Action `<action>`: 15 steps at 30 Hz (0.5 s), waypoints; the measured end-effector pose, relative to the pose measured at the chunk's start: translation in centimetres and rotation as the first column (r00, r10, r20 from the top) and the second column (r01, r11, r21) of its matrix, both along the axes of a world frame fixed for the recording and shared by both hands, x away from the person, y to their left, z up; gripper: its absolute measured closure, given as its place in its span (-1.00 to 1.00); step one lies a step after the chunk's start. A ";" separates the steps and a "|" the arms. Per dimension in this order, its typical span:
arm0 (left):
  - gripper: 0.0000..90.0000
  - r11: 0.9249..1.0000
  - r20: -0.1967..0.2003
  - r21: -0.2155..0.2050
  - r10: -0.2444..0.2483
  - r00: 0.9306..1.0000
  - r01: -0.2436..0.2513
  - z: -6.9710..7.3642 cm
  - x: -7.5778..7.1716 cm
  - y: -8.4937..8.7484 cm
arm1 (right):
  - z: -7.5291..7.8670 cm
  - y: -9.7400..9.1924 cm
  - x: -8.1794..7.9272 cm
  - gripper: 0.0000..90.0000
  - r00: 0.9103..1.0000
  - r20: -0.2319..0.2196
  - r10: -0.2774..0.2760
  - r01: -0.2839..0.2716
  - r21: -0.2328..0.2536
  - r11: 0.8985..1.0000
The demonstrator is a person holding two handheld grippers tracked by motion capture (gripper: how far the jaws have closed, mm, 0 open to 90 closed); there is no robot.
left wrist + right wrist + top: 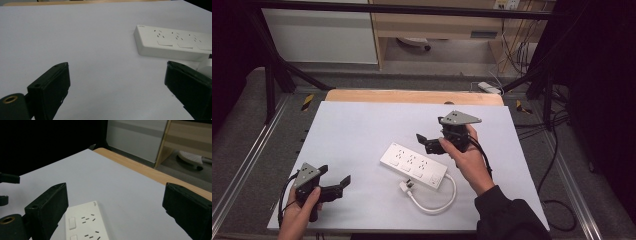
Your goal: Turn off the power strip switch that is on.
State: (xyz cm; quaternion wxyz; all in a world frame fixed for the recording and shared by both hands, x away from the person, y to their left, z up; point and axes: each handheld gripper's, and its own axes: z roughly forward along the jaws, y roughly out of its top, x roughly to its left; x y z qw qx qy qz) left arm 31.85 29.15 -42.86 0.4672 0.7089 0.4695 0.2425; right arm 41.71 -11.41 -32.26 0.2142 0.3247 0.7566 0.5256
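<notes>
- Light falls soft and even from above on the white table [362, 125]; the room around it is dim, near black at the left and right edges.
- Shadows are faint, a thin one under the power strip [413, 165].
- No glare.
- In both gripper views the near black fingers [50, 90] are soft and slightly blurred, and the pictures are grainy.

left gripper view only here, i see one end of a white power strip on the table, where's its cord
Observer: The power strip's white cord leaves the end nearest the person's right arm and loops on the table. Its plug lies loose beside the strip.
Operator: is the other gripper on it
Observer: No. The right gripper hovers by the strip's far side, jaws open, with nothing between them.
</notes>
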 end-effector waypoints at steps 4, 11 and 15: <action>-0.86 1.000 -0.001 -0.007 0.007 1.000 -0.007 0.0 -0.1 0.0 | -0.1 -1.4 -0.4 -0.85 0.999 0.038 -0.031 0.030 0.003 1.000; -0.86 1.000 -0.009 -0.009 0.004 1.000 -0.004 -0.2 0.1 0.0 | -0.3 -4.8 -1.1 -0.86 0.995 0.062 -0.074 0.071 0.052 0.996; -0.86 1.000 -0.007 -0.014 0.010 1.000 -0.010 -0.1 -0.1 0.0 | -0.6 -7.0 -1.6 -0.87 0.992 0.064 -0.110 0.105 0.089 0.991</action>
